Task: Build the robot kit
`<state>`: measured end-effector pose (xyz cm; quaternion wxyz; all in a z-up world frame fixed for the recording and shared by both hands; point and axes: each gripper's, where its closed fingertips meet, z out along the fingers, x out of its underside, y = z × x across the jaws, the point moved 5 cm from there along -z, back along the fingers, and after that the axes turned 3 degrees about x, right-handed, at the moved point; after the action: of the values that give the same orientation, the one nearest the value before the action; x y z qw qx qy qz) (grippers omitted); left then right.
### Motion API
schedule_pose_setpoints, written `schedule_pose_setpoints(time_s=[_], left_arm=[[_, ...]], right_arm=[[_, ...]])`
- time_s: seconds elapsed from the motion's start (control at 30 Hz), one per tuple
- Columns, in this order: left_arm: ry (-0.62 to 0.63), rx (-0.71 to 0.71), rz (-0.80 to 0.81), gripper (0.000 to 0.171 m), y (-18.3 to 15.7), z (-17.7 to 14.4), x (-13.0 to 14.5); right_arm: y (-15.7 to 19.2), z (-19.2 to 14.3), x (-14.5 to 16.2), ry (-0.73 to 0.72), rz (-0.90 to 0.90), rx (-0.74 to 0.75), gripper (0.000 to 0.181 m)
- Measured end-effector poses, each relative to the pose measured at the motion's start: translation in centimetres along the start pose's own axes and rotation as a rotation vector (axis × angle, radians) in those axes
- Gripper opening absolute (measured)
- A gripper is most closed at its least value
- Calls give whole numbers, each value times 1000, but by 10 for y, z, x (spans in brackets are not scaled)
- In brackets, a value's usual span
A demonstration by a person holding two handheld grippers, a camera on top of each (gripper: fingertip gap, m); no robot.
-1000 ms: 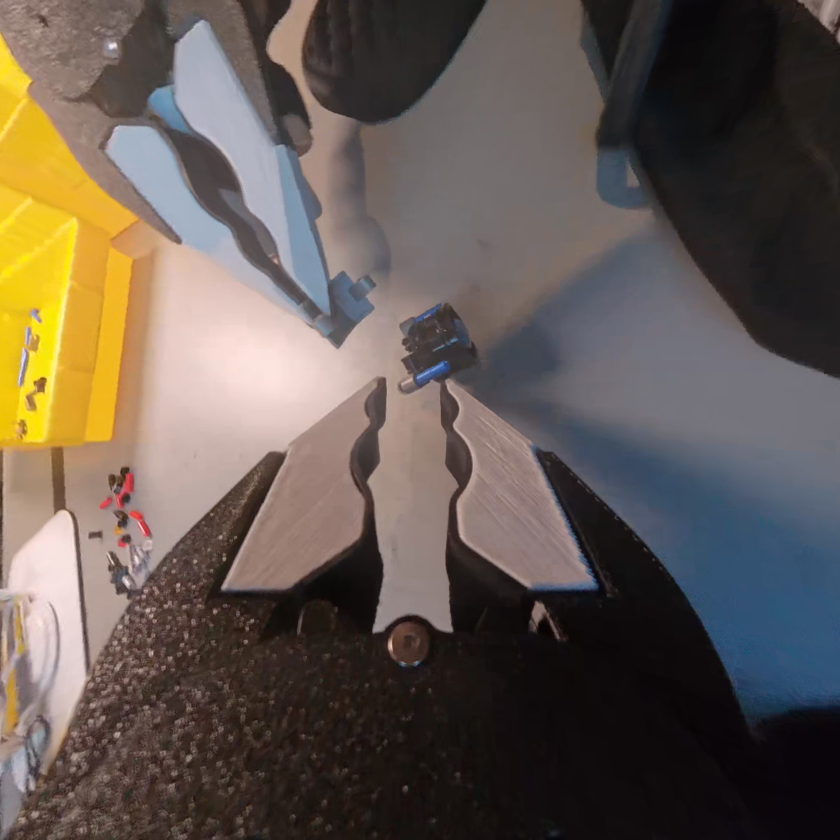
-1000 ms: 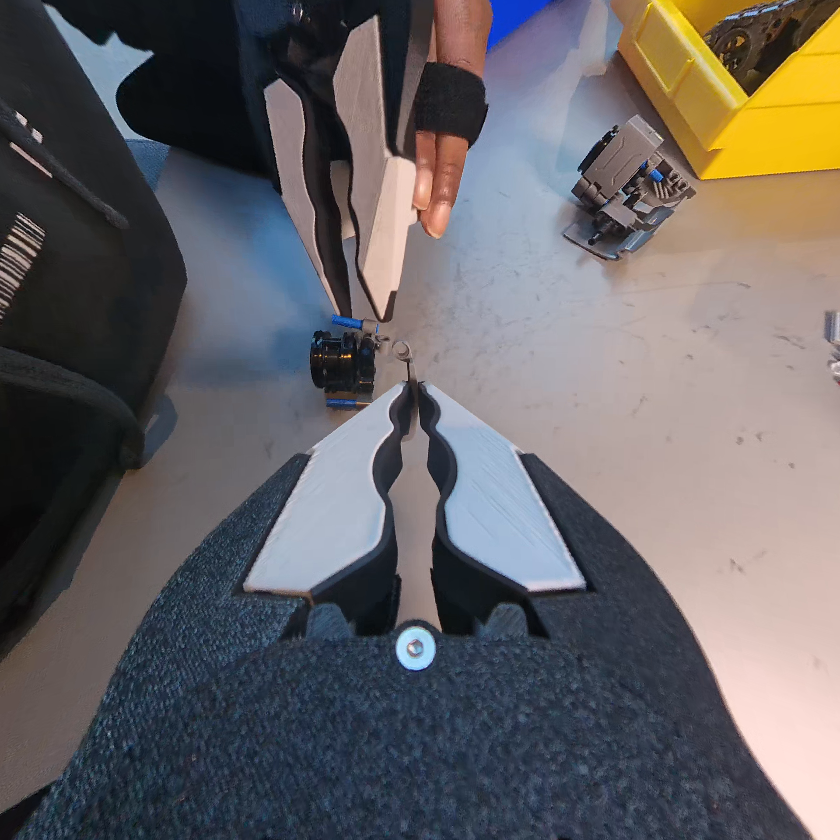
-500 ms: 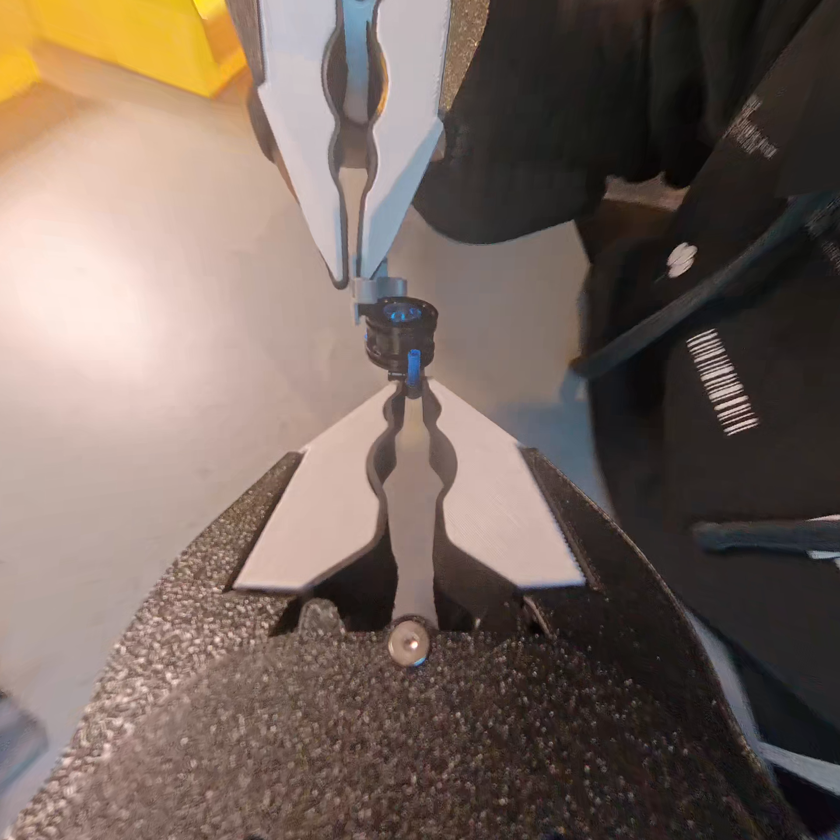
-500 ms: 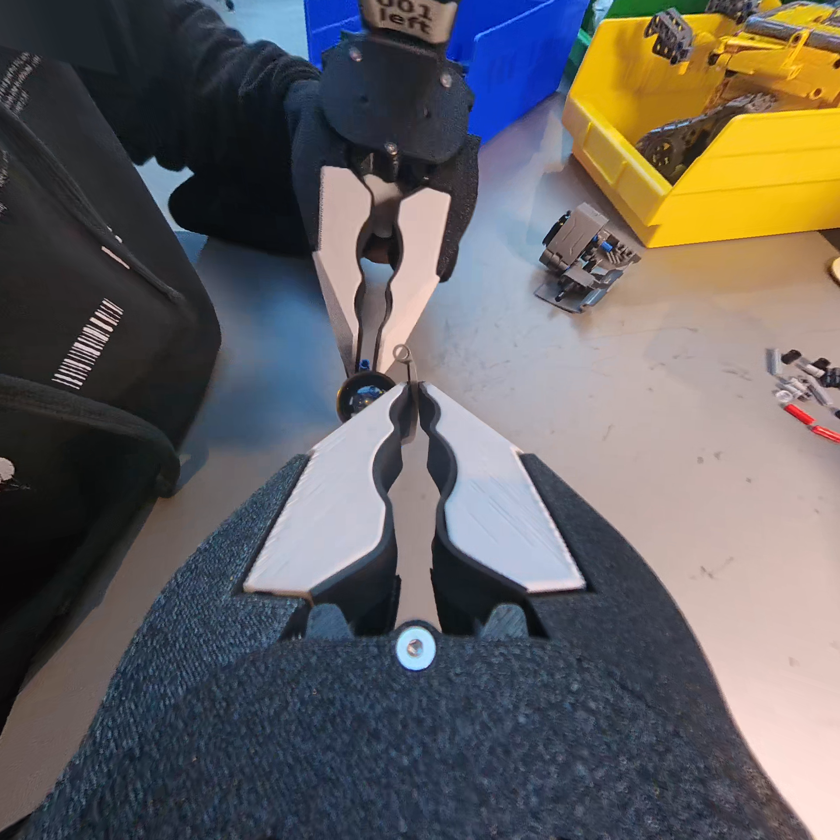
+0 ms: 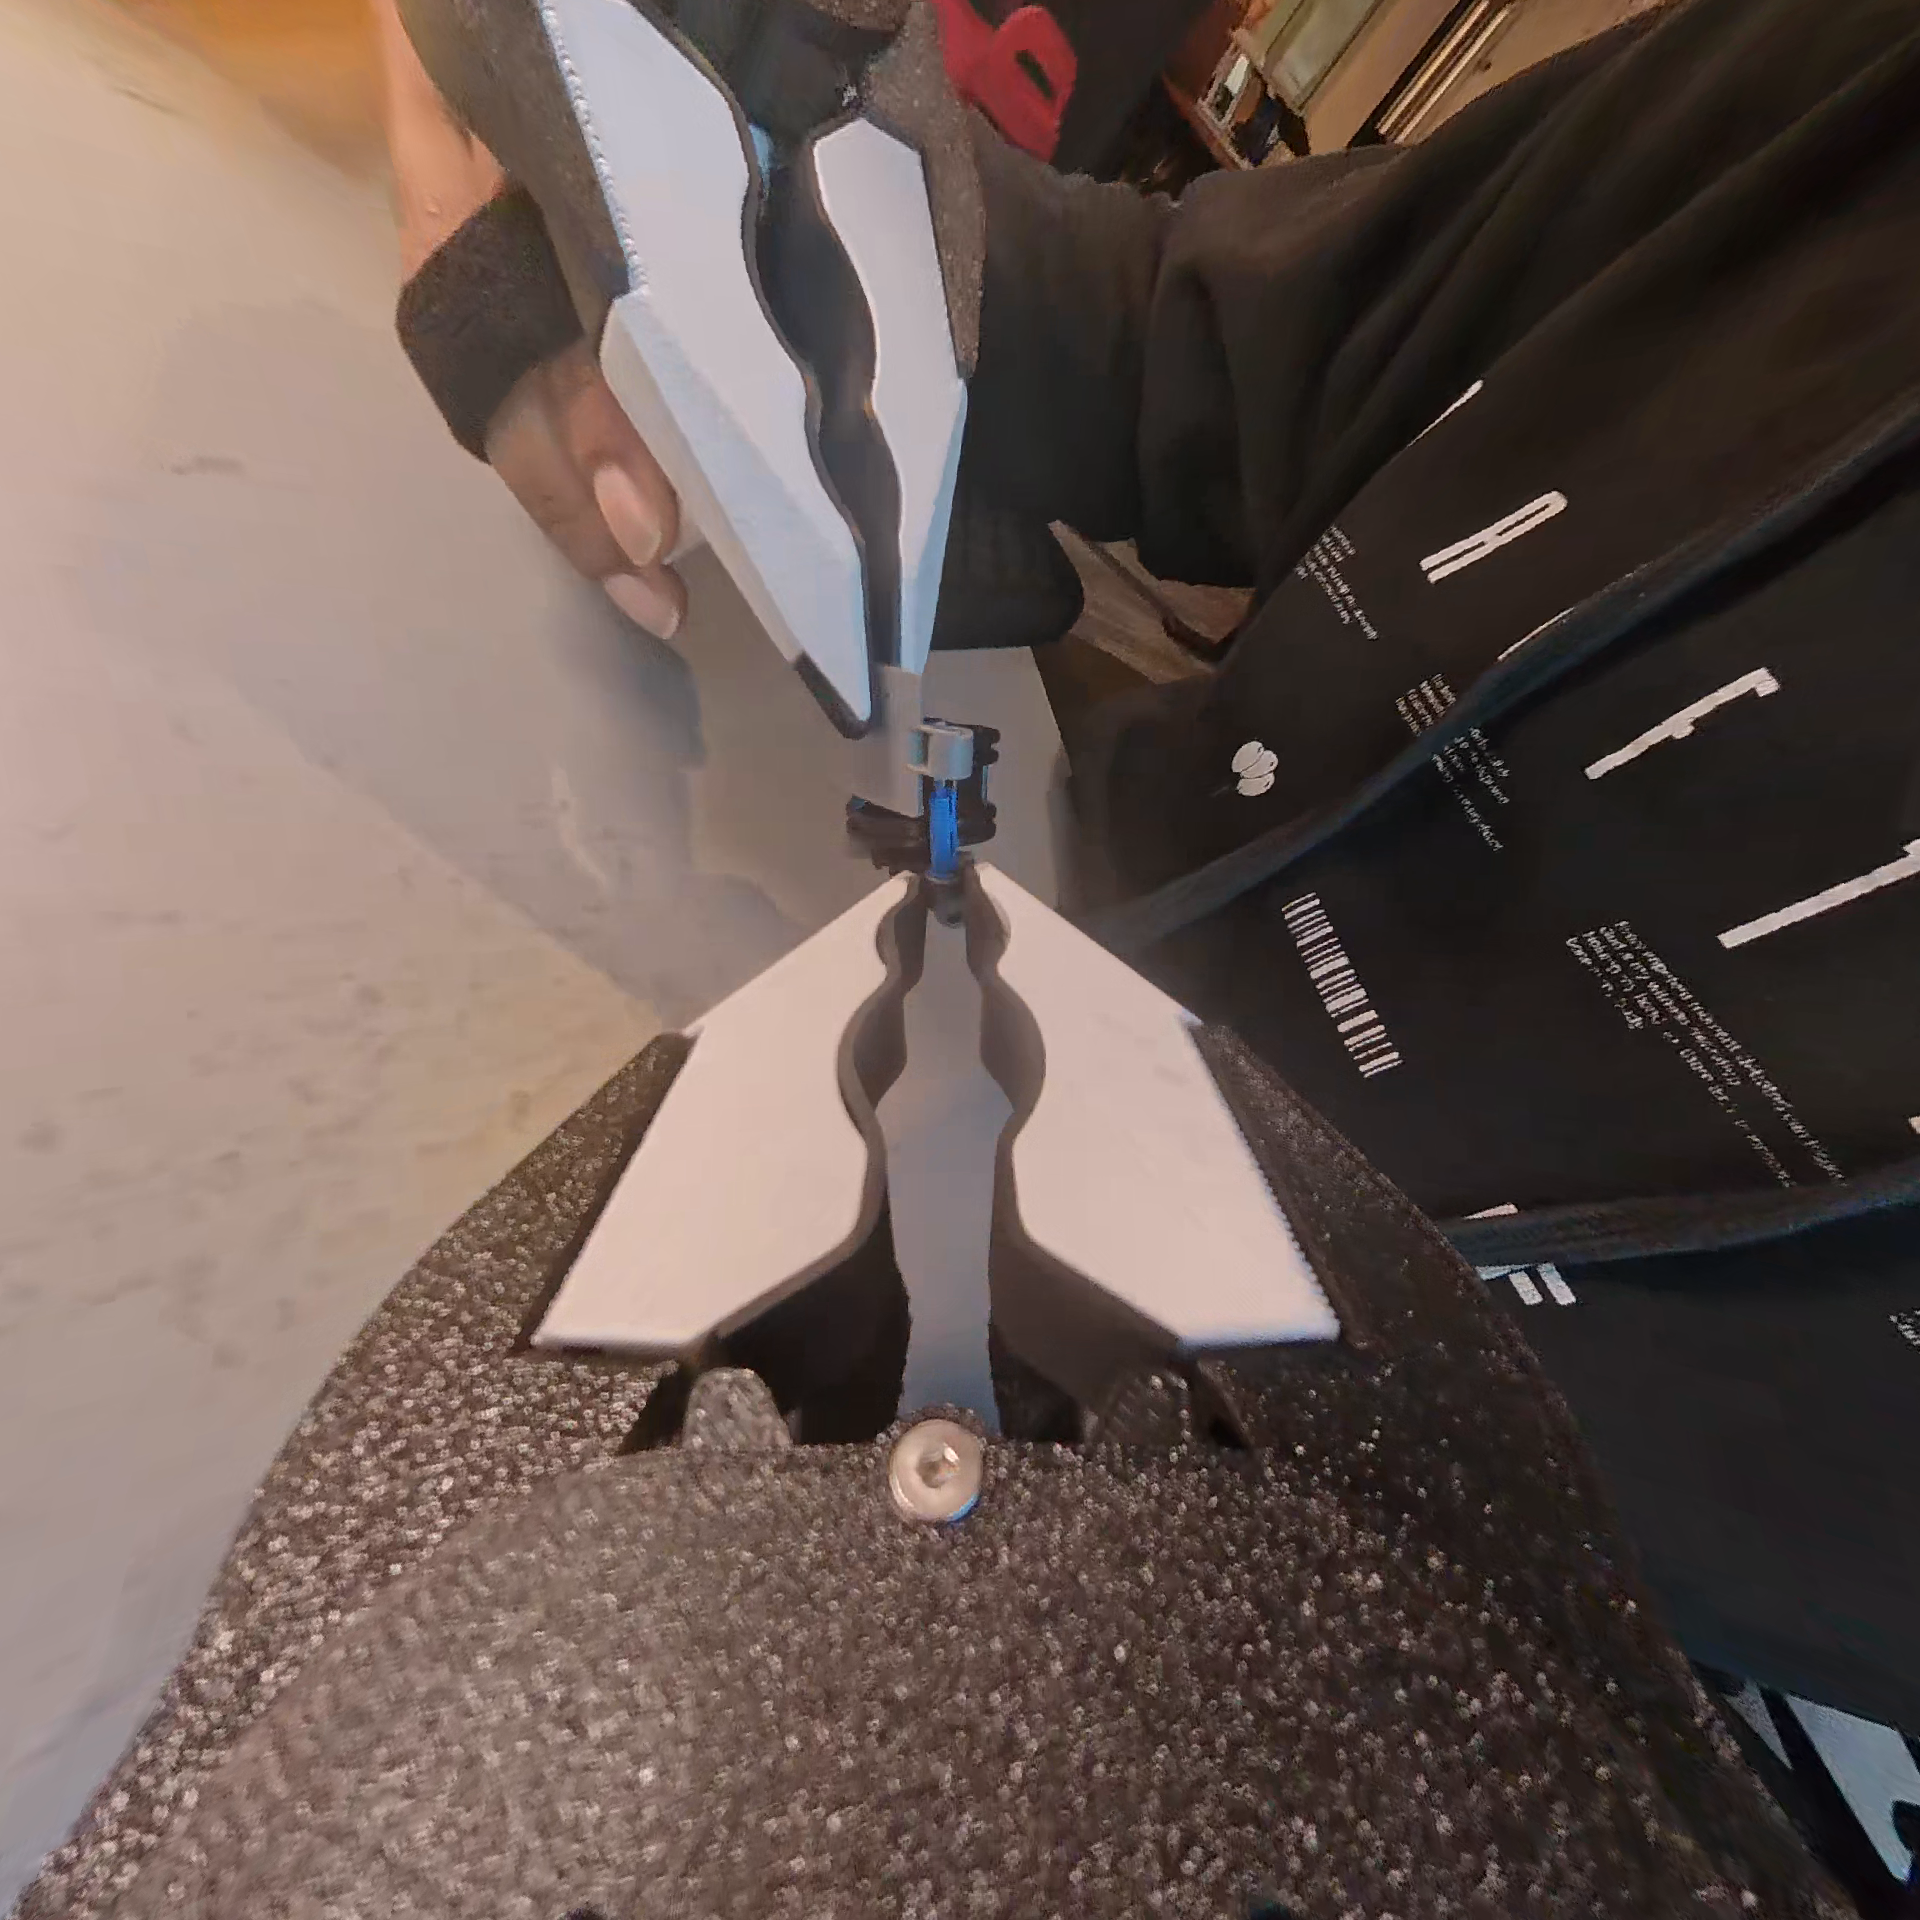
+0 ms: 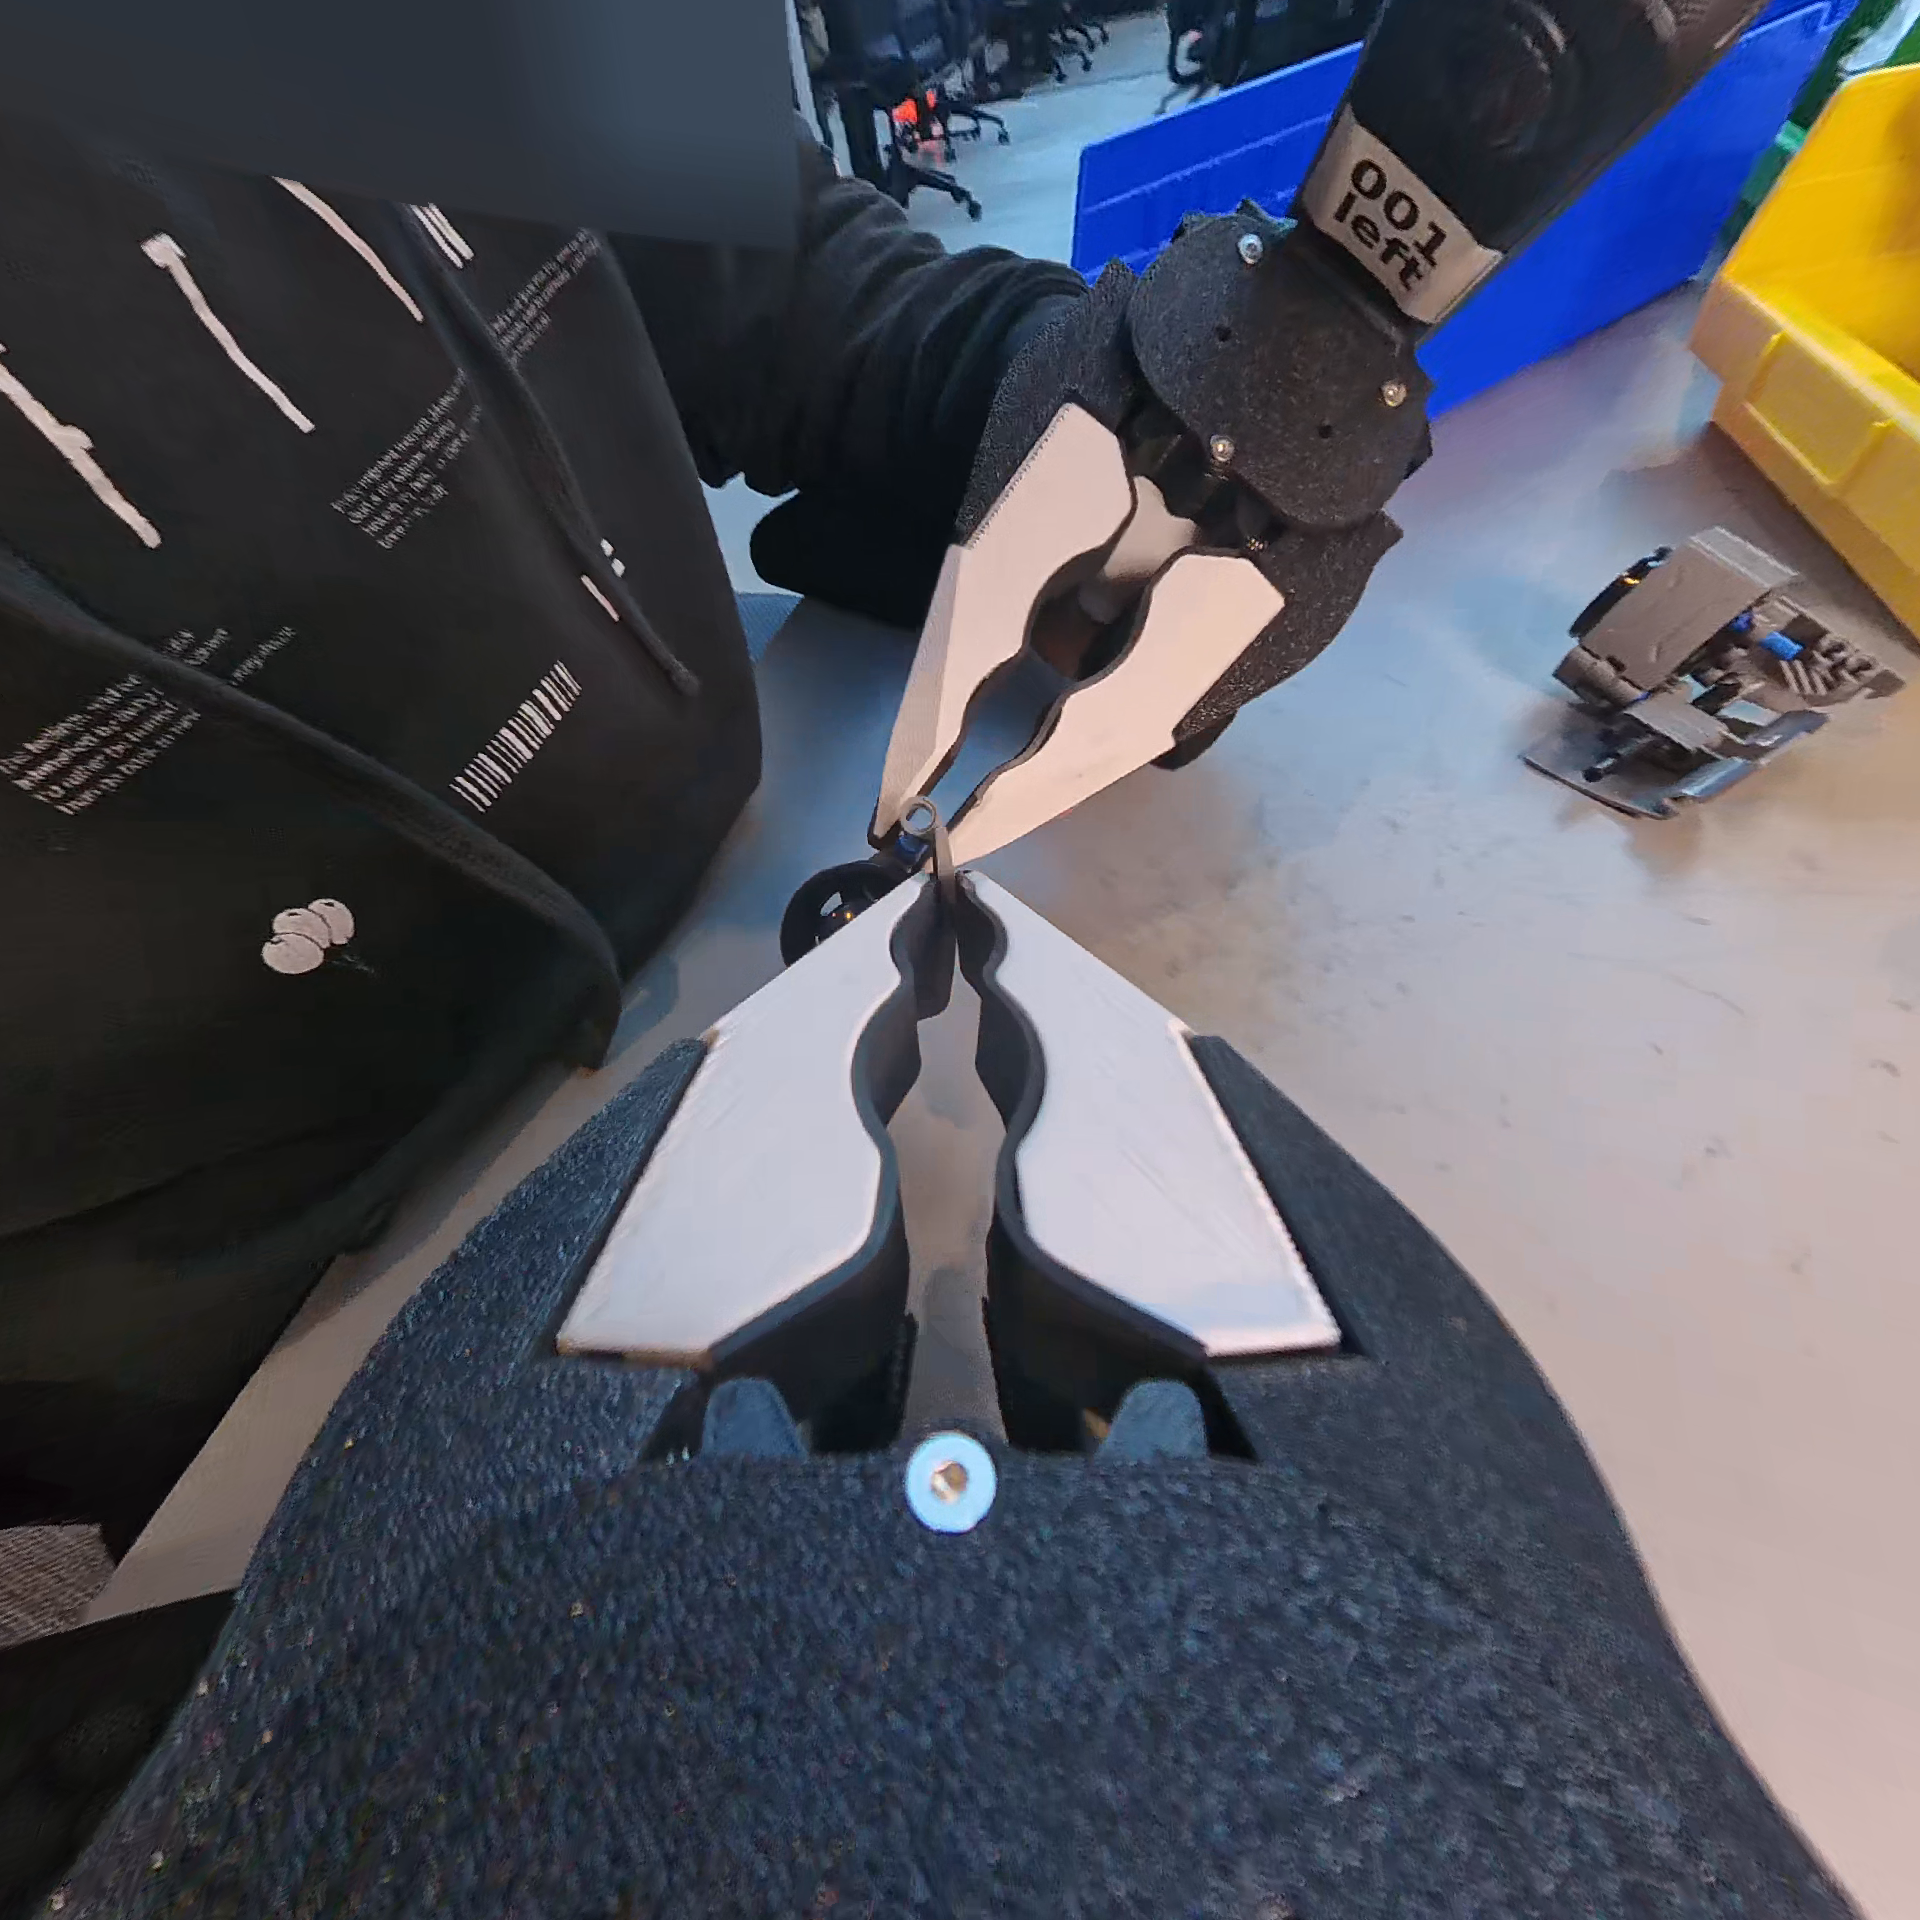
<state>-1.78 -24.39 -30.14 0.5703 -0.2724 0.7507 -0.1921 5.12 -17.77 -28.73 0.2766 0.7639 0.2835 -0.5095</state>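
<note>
My left gripper (image 5: 940, 888) is shut on the blue pin (image 5: 940, 821) of a small black wheel part (image 5: 982, 792). My right gripper (image 6: 943, 883) is shut on a thin grey connector (image 6: 920, 818) with a ring end. The two grippers meet tip to tip, and the grey connector (image 5: 940, 750) rests against the top of the wheel part. In the right wrist view the left gripper (image 6: 925, 831) comes in from the upper right, with the wheel part (image 6: 816, 914) partly hidden behind my left finger. The right gripper (image 5: 883, 686) comes down from above in the left wrist view.
A person in a black printed hoodie (image 6: 312, 623) is close on one side. A grey brick-built assembly (image 6: 1704, 675) lies on the grey table (image 6: 1455, 1039). A yellow bin (image 6: 1829, 343) and a blue bin (image 6: 1558, 208) stand behind it. Less than 4 cm separates the two grippers' tips. Both grippers' tips are roughly 25 cm from the grey brick-built assembly (image 6: 1704, 675).
My left gripper, open beside the wheel part a second ago, has shut on its blue pin. Both grippers have swung round and tilted up, and the grey connector now touches the wheel part.
</note>
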Motion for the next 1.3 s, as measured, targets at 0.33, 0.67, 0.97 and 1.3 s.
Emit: schedule_pose_setpoints(time_s=[0.33, 0.67, 0.97, 1.3], left_arm=[[-29, 71, -54, 5, -2, -4, -1], [-11, 130, -88, 5, 3, -5, -2], [-88, 235, -126, 5, 2, -16, -6], [-114, 254, -139, 5, 1, -18, -9]], right_arm=[[-6, 2, -2, 16, -13, -93, 1], [-18, 11, -4, 37, -67, -232, 1], [-24, 9, -8, -52, -61, -255, 2], [-27, 5, -15, -124, -38, -239, 2]])
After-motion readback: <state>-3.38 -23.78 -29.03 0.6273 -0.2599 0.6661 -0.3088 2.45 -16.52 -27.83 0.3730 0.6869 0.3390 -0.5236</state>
